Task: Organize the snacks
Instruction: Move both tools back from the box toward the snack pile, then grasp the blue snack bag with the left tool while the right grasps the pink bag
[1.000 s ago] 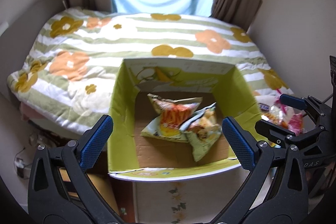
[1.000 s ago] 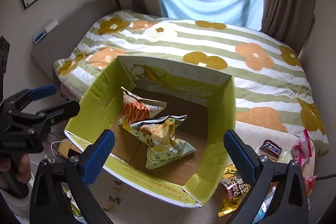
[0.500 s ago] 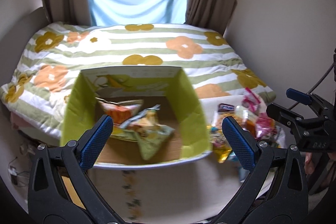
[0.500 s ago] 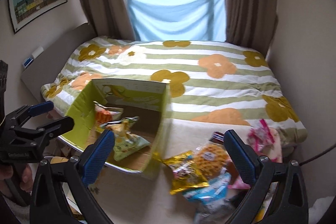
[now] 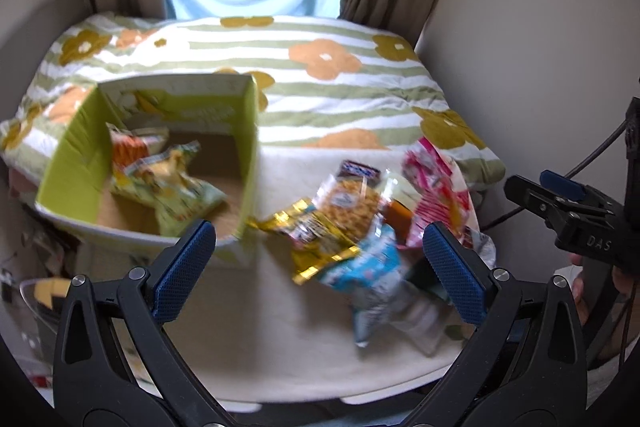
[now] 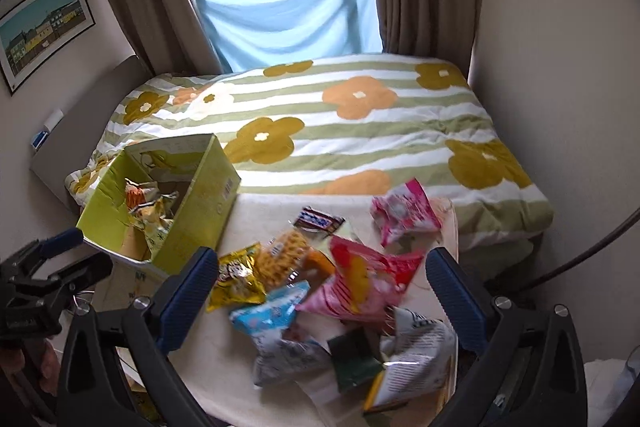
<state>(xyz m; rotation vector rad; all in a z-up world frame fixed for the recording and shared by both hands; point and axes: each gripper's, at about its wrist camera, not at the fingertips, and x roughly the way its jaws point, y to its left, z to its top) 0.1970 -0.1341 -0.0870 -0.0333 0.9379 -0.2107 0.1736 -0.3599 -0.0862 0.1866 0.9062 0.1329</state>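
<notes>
Right gripper [image 6: 318, 285]: jaws wide, empty, poised over the near loose snack pile [image 6: 344, 291], probably to pick the next packet; red-and-pink bag [image 6: 368, 285] lies directly between its fingers, blue packet [image 6: 268, 311] just left; left gripper [image 5: 316, 261]: also wide, empty, held level over the table [image 5: 260, 339], aimed between pile and box. Green box [image 5: 80, 163] sits far left against the bed [image 6: 360, 131], open top up, so packets can drop in; two bags [image 5: 168, 183] already inside; the pile, right of the box, remains unsorted.
</notes>
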